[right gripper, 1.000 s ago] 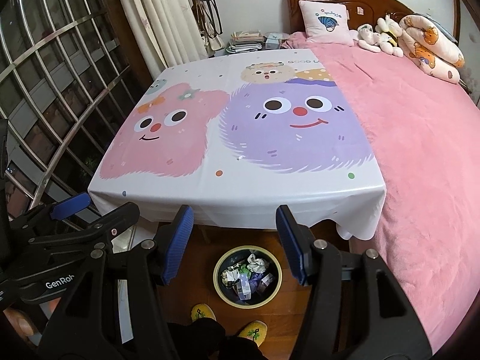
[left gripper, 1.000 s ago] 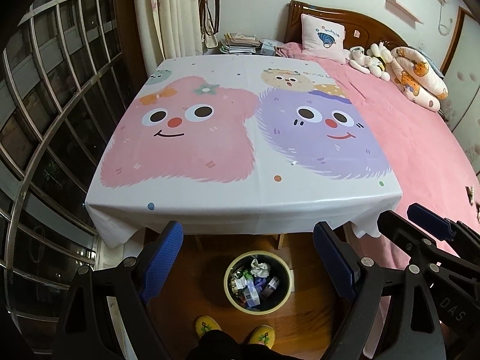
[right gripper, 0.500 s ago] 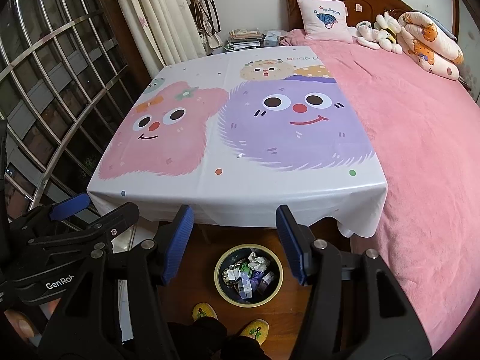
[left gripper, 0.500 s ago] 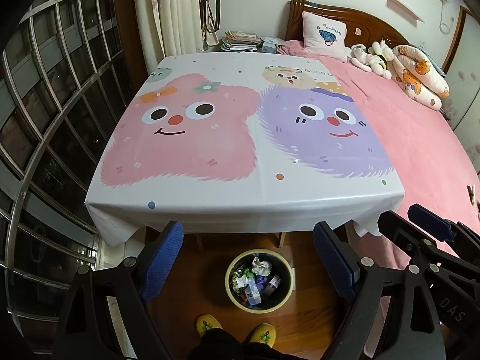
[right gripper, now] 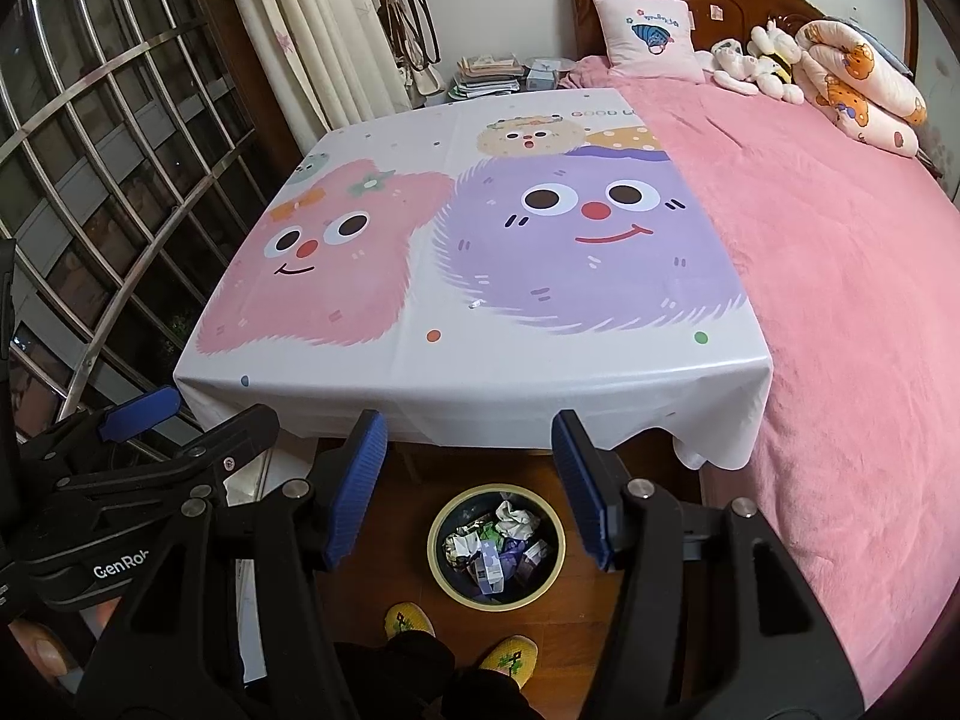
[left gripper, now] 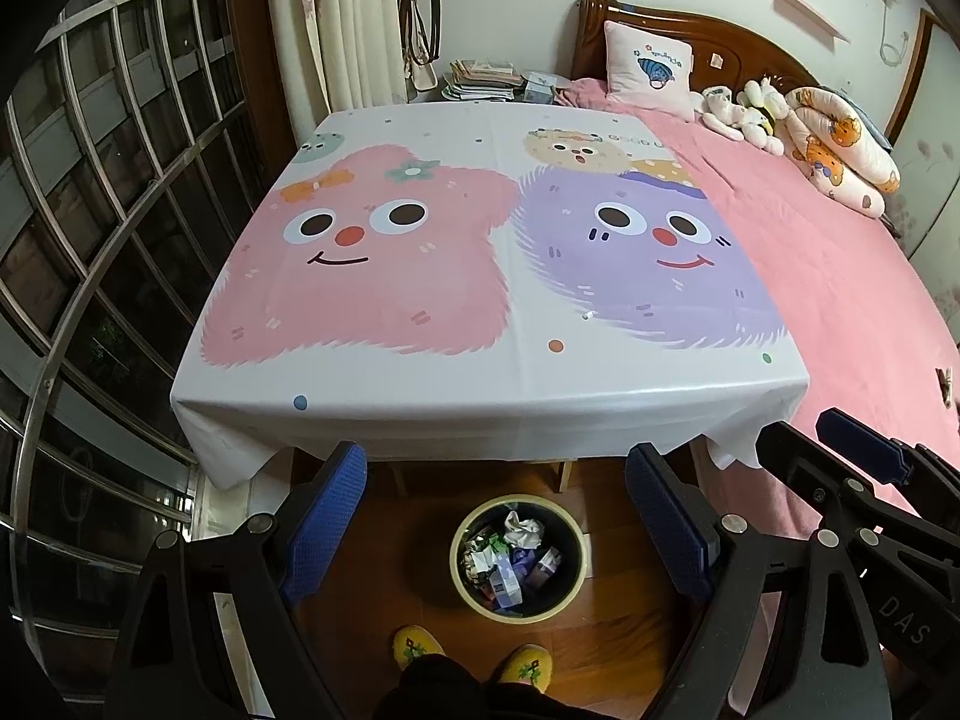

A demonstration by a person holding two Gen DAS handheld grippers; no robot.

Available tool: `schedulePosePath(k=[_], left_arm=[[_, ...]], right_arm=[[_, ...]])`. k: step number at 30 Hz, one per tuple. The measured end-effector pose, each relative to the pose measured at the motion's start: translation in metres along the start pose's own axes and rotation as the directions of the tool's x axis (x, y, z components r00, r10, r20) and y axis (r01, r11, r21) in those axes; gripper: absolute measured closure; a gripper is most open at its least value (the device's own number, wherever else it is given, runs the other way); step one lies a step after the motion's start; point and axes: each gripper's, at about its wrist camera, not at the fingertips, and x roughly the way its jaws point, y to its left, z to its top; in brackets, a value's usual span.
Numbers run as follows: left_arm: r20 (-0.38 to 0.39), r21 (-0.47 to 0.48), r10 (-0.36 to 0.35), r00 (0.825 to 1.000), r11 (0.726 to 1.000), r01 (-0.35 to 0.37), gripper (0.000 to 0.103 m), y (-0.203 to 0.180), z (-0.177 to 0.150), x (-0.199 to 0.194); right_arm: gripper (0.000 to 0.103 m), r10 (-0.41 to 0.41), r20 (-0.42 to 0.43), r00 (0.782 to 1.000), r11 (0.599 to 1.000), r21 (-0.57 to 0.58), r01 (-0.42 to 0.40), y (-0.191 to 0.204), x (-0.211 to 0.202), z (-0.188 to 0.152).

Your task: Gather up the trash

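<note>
I hold my left gripper (left gripper: 495, 510) above the floor in front of the table (left gripper: 480, 414), its blue pads spread wide with nothing between them, and my right gripper (right gripper: 468, 483) hangs just beside it, its pads also apart and empty. Below and between both pairs of fingers sits the round bin (left gripper: 517, 559) with a pale yellow rim, standing on the wooden floor (left gripper: 390, 546) just in front of the table's near edge. Inside it lies the trash (left gripper: 515, 555): a crumpled white tissue near the top, scraps of foil and small purple and blue wrappers packed together. The table wears a glossy cloth printed with a pink fuzzy face and a purple one, and its top looks bare apart from a tiny speck (left gripper: 588, 315) that I cannot make out. To the right, touching the table's side, is the bed with a pink blanket (right gripper: 840, 300). My yellow slippers (left gripper: 468, 657) stand just short of the bin
</note>
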Motion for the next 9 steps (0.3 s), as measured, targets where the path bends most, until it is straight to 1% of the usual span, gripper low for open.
schedulePosePath(k=[9], left_arm=[[0.009,0.005,0.003,1.0,1.0,-0.003,0.015,-0.0052,-0.005,-0.0046]], right_arm=[[0.048,0.003,0.006,1.0,1.0,0.003,-0.003,-0.0013,-0.0037,-0.0023]])
